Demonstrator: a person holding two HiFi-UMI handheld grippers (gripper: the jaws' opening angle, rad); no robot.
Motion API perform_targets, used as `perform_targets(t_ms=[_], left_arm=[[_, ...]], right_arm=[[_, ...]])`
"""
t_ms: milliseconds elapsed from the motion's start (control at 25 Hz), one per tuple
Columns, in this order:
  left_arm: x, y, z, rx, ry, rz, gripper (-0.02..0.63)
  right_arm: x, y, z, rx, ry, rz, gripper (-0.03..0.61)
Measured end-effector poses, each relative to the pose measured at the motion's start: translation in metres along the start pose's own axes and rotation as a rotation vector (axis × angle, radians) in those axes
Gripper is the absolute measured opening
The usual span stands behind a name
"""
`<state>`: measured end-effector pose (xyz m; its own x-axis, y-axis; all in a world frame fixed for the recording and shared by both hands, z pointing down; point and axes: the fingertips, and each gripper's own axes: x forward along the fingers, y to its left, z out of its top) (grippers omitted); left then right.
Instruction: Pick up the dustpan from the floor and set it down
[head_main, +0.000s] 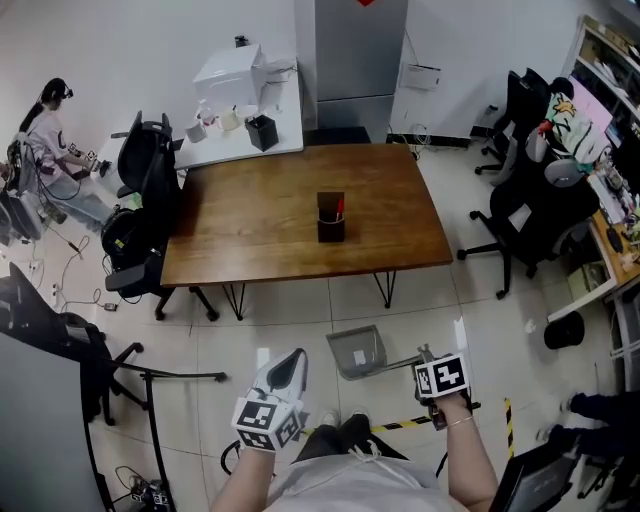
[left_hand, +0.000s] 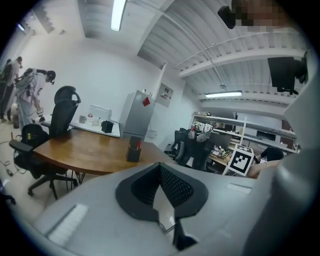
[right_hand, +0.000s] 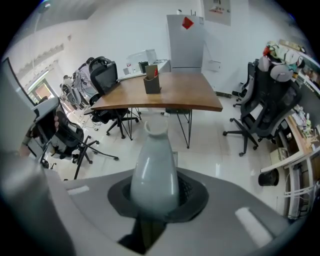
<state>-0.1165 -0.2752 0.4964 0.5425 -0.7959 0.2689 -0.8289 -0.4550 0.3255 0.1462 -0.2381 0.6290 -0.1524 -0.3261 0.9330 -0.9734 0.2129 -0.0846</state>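
Observation:
The grey dustpan (head_main: 357, 352) hangs low over the tiled floor just in front of my feet, with its handle reaching right into my right gripper (head_main: 426, 357). In the right gripper view the pale grey handle (right_hand: 154, 170) stands up between the jaws of my right gripper (right_hand: 154, 199), which is shut on it; the pan itself is hidden there. My left gripper (head_main: 293, 360) is to the left of the pan and apart from it. In the left gripper view my left gripper (left_hand: 160, 167) has its tips together with nothing between them.
A brown wooden table (head_main: 250, 230) with a black pen holder (head_main: 331, 217) stands beyond the dustpan. Office chairs (head_main: 140, 240) flank it left and right (head_main: 525, 215). Black stand legs (head_main: 170, 375) lie at the left, striped tape (head_main: 400, 424) on the floor. A person (head_main: 45, 130) sits far left.

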Motion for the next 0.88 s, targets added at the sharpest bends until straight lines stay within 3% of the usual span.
perform_targets(t_ms=[200, 520, 720, 880], left_arm=[[0.024, 0.032, -0.027, -0.037, 0.061, 0.055, 0.014], [0.062, 0.06, -0.119, -0.071, 0.168, 0.076, 0.014], [0.078, 0.067, -0.155, -0.105, 0.201, 0.071, 0.014], [0.088, 0.069, -0.156, -0.113, 0.194, 0.063, 0.014]], right_arm=[[0.071, -0.018, 0.032, 0.016, -0.007, -0.037, 0.063], [0.214, -0.042, 0.037, 0.093, 0.035, -0.042, 0.065], [0.251, -0.031, 0.035, 0.094, 0.002, -0.06, 0.075], [0.255, -0.015, 0.044, 0.095, -0.015, -0.072, 0.084]])
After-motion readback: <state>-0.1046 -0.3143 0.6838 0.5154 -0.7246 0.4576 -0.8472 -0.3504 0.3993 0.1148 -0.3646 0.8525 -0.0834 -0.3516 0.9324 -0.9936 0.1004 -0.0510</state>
